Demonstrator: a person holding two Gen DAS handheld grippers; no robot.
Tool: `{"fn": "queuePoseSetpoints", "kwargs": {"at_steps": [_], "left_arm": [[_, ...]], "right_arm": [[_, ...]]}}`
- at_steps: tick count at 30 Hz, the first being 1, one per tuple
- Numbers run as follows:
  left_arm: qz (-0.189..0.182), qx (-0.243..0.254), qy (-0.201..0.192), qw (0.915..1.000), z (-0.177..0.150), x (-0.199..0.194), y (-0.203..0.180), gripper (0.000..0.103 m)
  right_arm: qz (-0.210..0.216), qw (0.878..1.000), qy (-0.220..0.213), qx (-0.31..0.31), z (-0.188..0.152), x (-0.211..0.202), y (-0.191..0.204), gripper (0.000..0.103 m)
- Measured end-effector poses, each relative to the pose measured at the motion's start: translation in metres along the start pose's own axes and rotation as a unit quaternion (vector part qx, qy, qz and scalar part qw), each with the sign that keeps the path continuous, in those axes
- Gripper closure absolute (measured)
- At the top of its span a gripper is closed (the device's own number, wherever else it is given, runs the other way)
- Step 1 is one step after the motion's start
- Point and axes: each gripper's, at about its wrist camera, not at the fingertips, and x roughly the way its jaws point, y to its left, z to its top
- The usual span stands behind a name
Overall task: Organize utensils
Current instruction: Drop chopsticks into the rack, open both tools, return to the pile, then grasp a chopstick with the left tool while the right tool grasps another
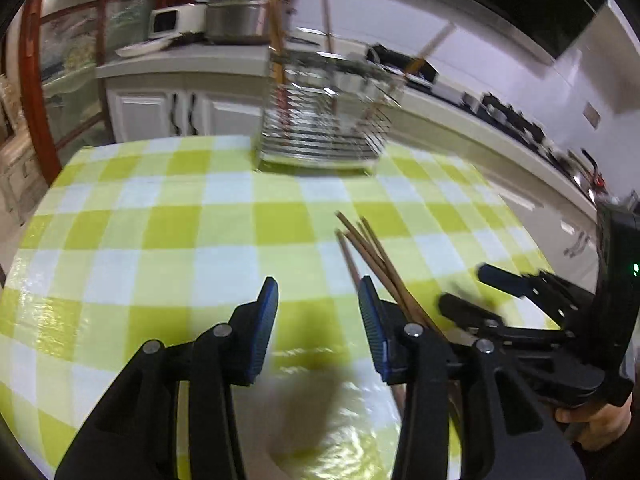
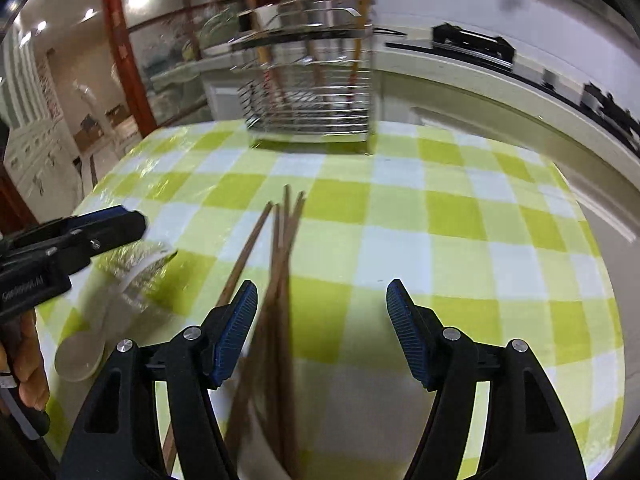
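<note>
Your left gripper (image 1: 318,312) hangs wide open and empty over the checked tablecloth (image 1: 160,220); your right gripper (image 2: 322,312) gapes just as wide, holding nothing. The loose chopsticks (image 2: 280,248) lie between both grippers, near side of the wire utensil rack (image 2: 308,96), with a white spoon (image 2: 86,348) beside them.

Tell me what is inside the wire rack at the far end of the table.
The wire rack holds several long wooden sticks standing upright or leaning, probably chopsticks. Blur hides their exact number, and the rack's bottom cannot be made out. More chopsticks lie loose on the tablecloth.
</note>
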Motion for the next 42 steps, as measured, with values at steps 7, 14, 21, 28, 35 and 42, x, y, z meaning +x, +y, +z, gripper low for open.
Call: {"fn": "queuePoseSetpoints", "kwargs": {"at_steps": [7, 14, 21, 28, 35, 42], "left_arm": [[-0.008, 0.002, 0.027, 0.9996, -0.008, 0.016, -0.012, 0.064], [-0.010, 0.003, 0.039, 0.9992, -0.010, 0.025, -0.014, 0.064], [-0.019, 0.018, 0.061, 0.9978, -0.014, 0.039, -0.024, 0.064], [-0.018, 0.027, 0.072, 0.9969, -0.017, 0.049, -0.036, 0.064], [0.007, 0.051, 0.082, 0.9953, -0.020, 0.060, -0.050, 0.070], [0.032, 0.060, 0.084, 0.9941, -0.018, 0.059, -0.042, 0.093]], "right_arm": [[0.000, 0.999, 0.026, -0.024, 0.002, 0.017, 0.015, 0.043], [0.012, 0.998, 0.048, -0.024, -0.004, 0.026, 0.012, 0.067], [0.033, 0.998, 0.042, -0.020, -0.005, 0.023, 0.010, 0.088], [0.048, 0.999, 0.025, -0.002, 0.001, 0.009, -0.004, 0.089], [0.046, 0.999, 0.013, 0.016, 0.007, -0.007, -0.026, 0.089], [0.037, 0.999, 0.007, 0.038, 0.011, -0.020, -0.055, 0.090]]}}
